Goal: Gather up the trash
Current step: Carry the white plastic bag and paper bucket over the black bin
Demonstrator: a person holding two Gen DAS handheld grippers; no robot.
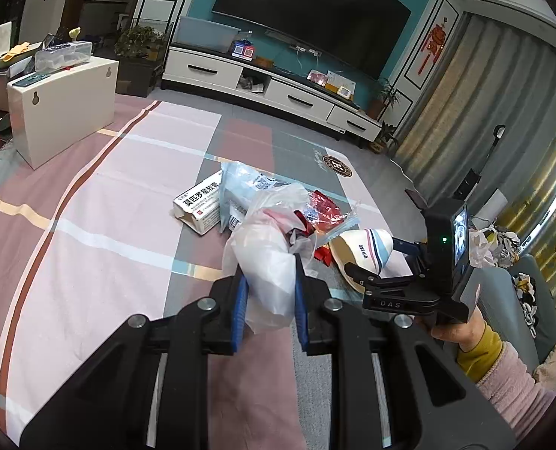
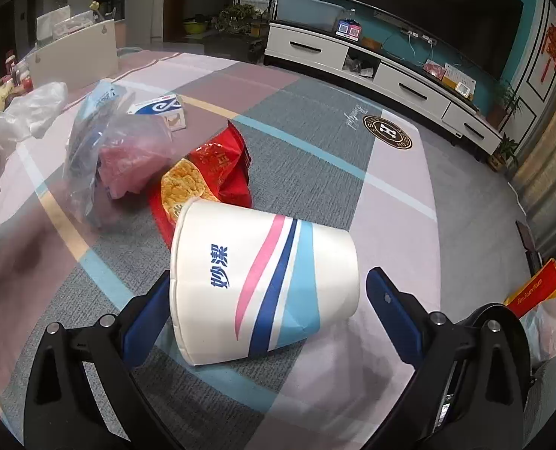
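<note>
The left tongs (image 1: 270,288) are drawn close together, their blue pads pinching a bunched white plastic bag (image 1: 266,262) that stands up between them, its crumpled top leaning toward the heap of rubbish. The right tongs (image 2: 266,300) are spread wide around a paper cup (image 2: 263,285) lying on its side on the checked cloth (image 2: 352,195). The cup's rim sits right at the left pad; the other pad stands clear of the cup's base, so nothing is clamped. From the left view a hand (image 1: 454,333) in a pink sleeve with a yellow cuff carries those right tongs.

The cup is white with pink, dark blue and light blue stripes and blue printed characters; its mouth faces the heap, and I cannot see inside it.

Just past the cup lies a torn red snack wrapper (image 2: 210,172), touching the cup's rim. Beside it is a clear plastic bag (image 2: 116,157) with something pink and something blue inside. Beyond that sits a small white medicine box (image 1: 199,206), one end flap open.

Farther back stands a white cabinet (image 1: 64,108) with a clear plastic box (image 1: 64,54) on top, then a long white TV stand (image 1: 270,90) under a dark television (image 1: 315,18).
</note>
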